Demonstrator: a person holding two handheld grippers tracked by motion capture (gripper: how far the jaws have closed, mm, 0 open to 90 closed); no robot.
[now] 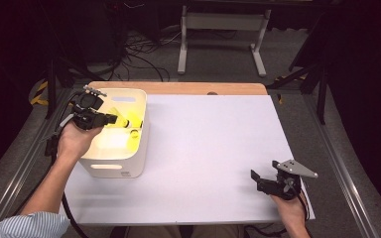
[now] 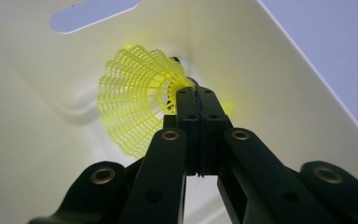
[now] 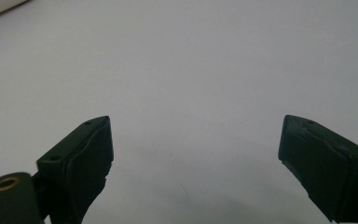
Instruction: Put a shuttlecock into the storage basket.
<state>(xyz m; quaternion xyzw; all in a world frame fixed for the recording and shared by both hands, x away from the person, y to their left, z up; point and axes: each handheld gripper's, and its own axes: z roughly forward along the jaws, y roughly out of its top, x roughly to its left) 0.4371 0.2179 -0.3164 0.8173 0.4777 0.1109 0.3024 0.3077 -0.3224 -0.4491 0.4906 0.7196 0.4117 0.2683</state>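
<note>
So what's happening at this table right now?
A person works with a gripper in each hand. The left gripper is inside the white bin at the table's left, jaws shut on a yellow shuttlecock near its cork end. More yellow shows in the bin beyond it. The right gripper hovers low over the white table sheet at the near right, jaws open and holding nothing.

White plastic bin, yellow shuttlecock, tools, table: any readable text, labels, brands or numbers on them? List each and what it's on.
No readable text in any view.
Small dark mark low on the near wall of the white plastic bin: too small and blurred to read.
Yellow plastic mesh shuttlecock pinched in the left tool: no print visible.
Right tool and white table sheet: no markings.
</note>
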